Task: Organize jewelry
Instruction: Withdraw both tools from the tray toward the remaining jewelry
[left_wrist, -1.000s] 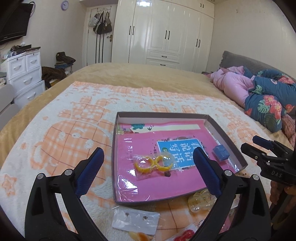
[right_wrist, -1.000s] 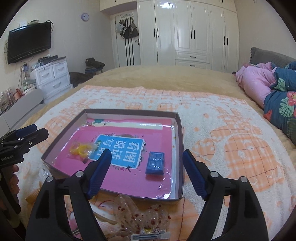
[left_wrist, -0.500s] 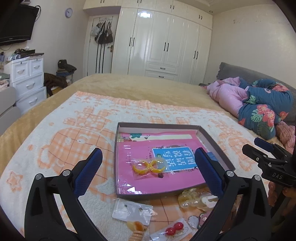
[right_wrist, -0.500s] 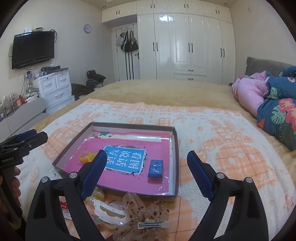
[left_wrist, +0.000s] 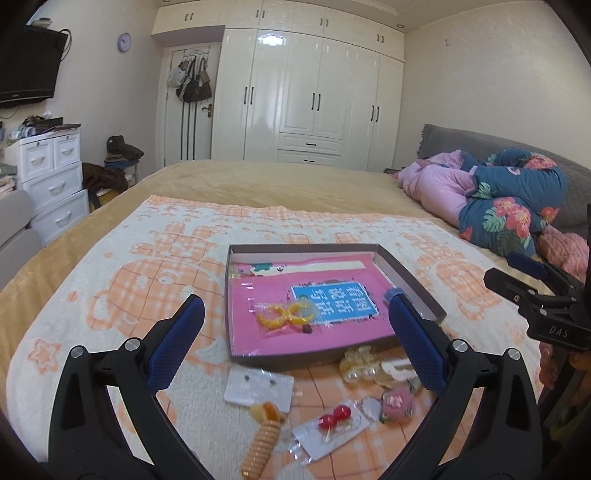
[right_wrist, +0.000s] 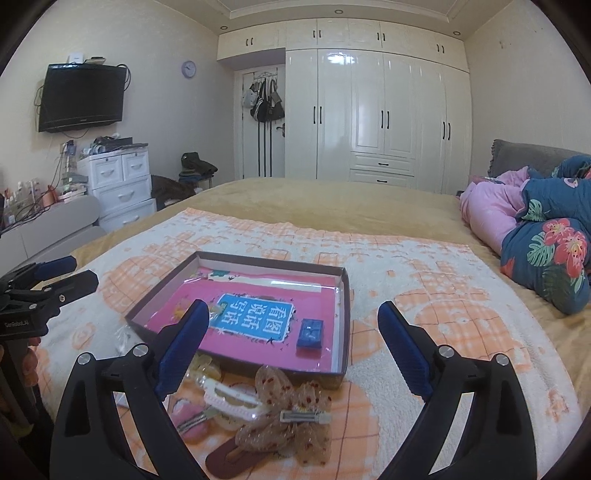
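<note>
A white wardrobe (right_wrist: 373, 110), wall television (right_wrist: 81, 96) and drawer unit (right_wrist: 118, 184) surround the bed (right_wrist: 332, 203).

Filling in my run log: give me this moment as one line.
left gripper: open, empty | right gripper: open, empty | shallow brown cardboard tray: holds small blue box, bagged yellow rings | loose hair clips: outside tray

Your tray (left_wrist: 410, 275) looks like matt cardboard with a glossy pink film liner. Just in front of it, clear plastic earring packets (left_wrist: 258, 386). Underneath, a fluffy towel-like blanket (left_wrist: 110, 280); behind, a glossy wardrobe (left_wrist: 314, 96).
</note>
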